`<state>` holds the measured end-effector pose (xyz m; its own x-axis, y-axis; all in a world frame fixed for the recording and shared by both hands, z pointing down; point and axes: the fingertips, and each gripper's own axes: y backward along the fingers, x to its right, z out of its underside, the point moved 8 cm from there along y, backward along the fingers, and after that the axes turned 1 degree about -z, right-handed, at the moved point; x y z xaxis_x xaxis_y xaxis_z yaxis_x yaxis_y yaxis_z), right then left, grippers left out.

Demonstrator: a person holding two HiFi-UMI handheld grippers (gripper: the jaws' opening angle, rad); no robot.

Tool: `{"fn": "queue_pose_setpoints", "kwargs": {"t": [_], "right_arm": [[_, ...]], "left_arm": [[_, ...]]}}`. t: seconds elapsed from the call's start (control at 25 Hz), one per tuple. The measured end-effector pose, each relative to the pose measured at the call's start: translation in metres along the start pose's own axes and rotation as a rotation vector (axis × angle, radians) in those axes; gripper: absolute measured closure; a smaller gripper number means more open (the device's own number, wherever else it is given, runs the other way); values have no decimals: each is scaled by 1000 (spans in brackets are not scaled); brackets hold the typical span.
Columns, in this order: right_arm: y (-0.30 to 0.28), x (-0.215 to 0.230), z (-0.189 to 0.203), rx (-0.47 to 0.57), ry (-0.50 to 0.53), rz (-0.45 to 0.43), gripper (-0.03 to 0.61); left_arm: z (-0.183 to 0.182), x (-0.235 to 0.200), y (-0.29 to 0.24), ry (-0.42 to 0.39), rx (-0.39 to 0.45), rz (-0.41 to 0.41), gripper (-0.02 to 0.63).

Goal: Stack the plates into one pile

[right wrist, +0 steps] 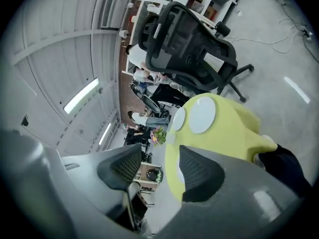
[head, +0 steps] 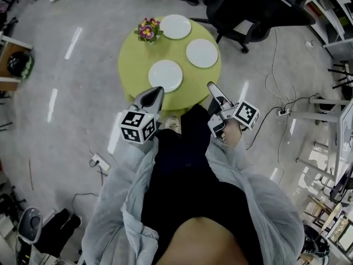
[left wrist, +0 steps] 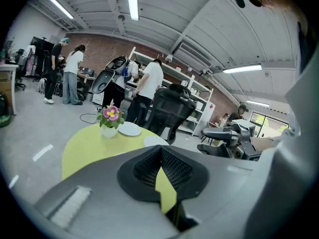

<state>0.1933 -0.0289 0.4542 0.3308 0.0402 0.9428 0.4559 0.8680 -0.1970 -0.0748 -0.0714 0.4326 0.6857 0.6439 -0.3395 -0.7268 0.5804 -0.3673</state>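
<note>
At the near-left rim of the round table (head: 132,65), the left gripper (head: 156,91) points in twd the plates. In the left gripper view its jaws meet at the tips w/ only a thin wedge of gap behind them, nothing held.

Just past its tip, on the yellow-green top, lies the near plate (head: 165,75), white & flat. Back-left stands a flower pot (head: 148,33) w/ pink & yellow blooms. The far plate (head: 175,26) sits just beside it at the far edge. Further right is the third plate (head: 202,53). All 3 plates lie apart, none stacked.

At the near-right rim the right gripper (head: 212,86) is rolled onto its side. Its jaws stand moderately apart & empty; only tabletop & floor show btwn the pads (right wrist: 199,176).

Behind the table, at right, a black office chair (head: 248,10).
</note>
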Motion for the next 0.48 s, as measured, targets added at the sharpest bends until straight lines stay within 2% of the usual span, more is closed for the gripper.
{"fn": "queue_pose_setpoints", "kwargs": {"t": [0.16, 0.48], "right_arm": [[-24, 7, -25, -29, -60, -21, 333], [-84, 29, -84, -153, -109, -14, 328]], "left_arm": [[-4, -5, -14, 45, 5, -36, 603], [-24, -13, -64, 67, -11, -80, 603]]}}
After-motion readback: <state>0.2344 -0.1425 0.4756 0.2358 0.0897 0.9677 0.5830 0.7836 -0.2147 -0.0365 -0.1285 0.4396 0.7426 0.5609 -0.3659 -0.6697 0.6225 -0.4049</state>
